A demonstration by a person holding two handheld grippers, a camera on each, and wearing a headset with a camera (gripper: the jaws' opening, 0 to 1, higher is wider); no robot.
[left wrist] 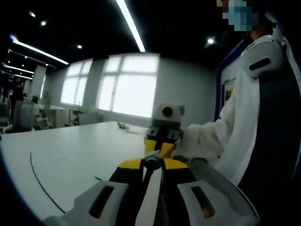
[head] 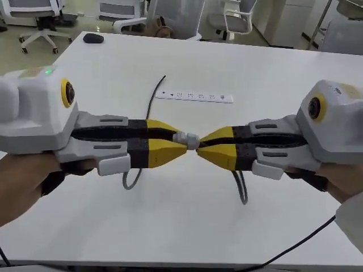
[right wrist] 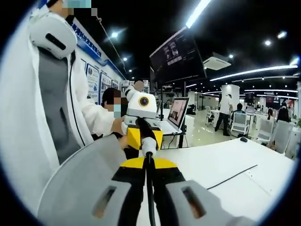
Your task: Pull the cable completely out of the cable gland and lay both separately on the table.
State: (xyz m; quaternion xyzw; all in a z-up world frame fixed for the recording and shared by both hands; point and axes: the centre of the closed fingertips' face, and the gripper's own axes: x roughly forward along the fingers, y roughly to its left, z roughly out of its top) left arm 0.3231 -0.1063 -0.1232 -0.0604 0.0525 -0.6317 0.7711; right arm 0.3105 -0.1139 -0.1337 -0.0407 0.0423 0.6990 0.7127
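The left gripper [head: 182, 141] and the right gripper [head: 199, 143] meet tip to tip above the bare white table [head: 187, 221], each with its yellow jaws pressed together. Between the tips sits the small white plastic cable gland [head: 186, 138], pinched by the left gripper. The right gripper's jaws close just beside it on the thin grey cable [head: 243, 192], which hangs in loops under both grippers, clear of the tabletop.

The left gripper view shows the gland [left wrist: 153, 160] end-on as a round grey nut at its own jaw tips, with the right gripper [left wrist: 160, 143] right behind it and bright windows [left wrist: 127, 84] beyond. The right gripper view instead shows the cable [right wrist: 149, 188] as a dark line running up the slit between its own jaws into the gland [right wrist: 148, 145], with the left gripper [right wrist: 141, 136] facing it and an open laptop [right wrist: 178, 112] behind.

The head view adds a flat white power strip [head: 195, 97] with its black cord [head: 156, 93], and a black computer mouse [head: 93, 38] at the far edge.
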